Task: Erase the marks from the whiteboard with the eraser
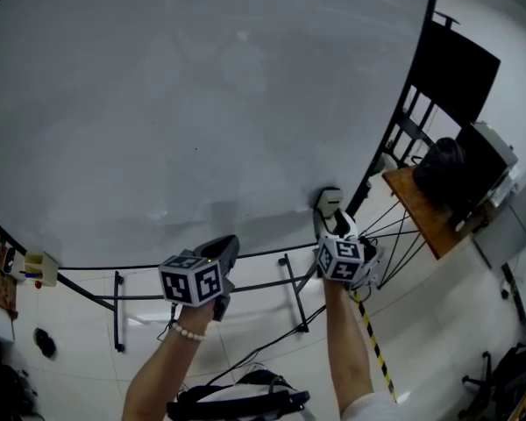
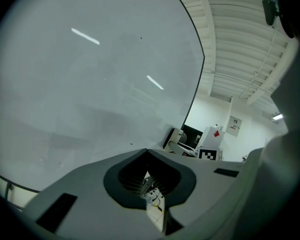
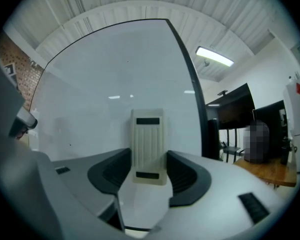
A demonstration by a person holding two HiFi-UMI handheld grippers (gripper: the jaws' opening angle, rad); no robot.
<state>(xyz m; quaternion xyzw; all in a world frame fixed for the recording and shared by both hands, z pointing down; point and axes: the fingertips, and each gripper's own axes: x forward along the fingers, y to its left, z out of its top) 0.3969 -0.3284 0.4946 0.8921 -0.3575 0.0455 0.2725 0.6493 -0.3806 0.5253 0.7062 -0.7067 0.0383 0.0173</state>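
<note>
The whiteboard [image 1: 202,103] fills most of the head view and looks almost clean, with faint smudges and a tiny dark dot. A cream ribbed eraser [image 1: 330,200] rests against the board's lower right corner, near the black frame edge. My right gripper [image 1: 331,222] is shut on the eraser [image 3: 149,146], one jaw on each long side. My left gripper [image 1: 226,251] hangs below the board's bottom edge, shut with nothing in it; in the left gripper view its tips [image 2: 146,150] meet in front of the board [image 2: 90,74].
A black screen [image 1: 456,68] stands right of the board. A wooden table [image 1: 418,213] carries a black bag [image 1: 443,169]. The board's black stand [image 1: 289,283] runs below it. Yellow-black tape [image 1: 373,340] lies on the floor, and a small white box [image 1: 40,267] sits far left.
</note>
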